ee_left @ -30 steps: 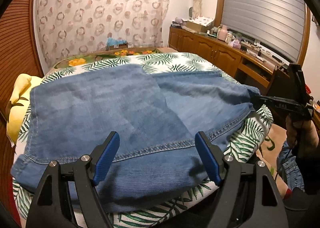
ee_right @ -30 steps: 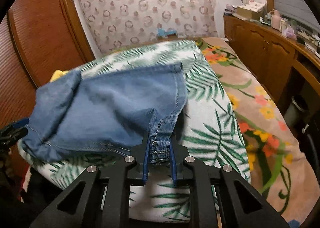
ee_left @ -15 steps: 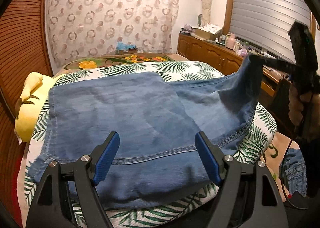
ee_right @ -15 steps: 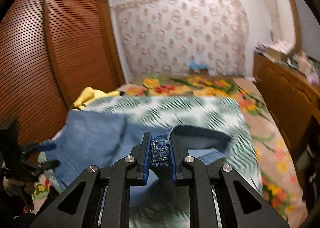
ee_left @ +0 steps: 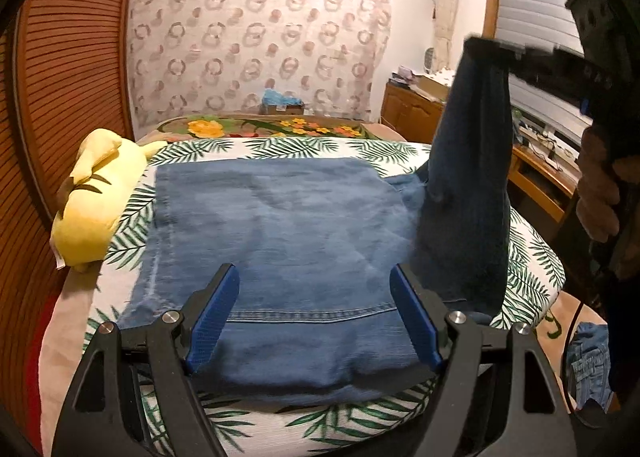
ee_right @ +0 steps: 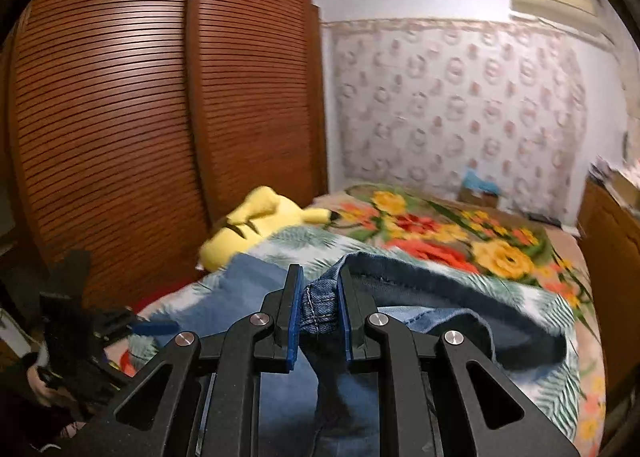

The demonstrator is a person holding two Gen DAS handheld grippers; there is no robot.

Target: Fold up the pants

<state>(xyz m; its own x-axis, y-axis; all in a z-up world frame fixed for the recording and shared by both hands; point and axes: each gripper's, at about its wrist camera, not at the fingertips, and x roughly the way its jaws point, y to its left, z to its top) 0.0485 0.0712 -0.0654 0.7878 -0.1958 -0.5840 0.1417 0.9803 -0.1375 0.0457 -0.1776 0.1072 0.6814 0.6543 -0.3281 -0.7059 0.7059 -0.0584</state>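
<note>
Blue denim pants (ee_left: 280,241) lie flat on the leaf-print bed (ee_left: 532,257), a yellow plush (ee_left: 96,197) beside them; the left gripper (ee_left: 314,317) hovers wide open, empty, over their near hem. No writing is legible. Right wrist view: the right gripper (ee_right: 318,315) pinches the pants' seamed edge, lifted above the bed.

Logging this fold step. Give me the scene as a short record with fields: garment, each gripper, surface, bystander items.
garment: blue jeans, mostly flat on the bed, one end lifted upright at the right
right gripper: shut on the jeans' seamed edge, holding it above the bed
left gripper: open, jaws wide over the near edge of the jeans, gripping nothing
surface: leaf-print bed cover
bystander items: yellow plush toy beside the jeans, by the wooden wardrobe
</note>
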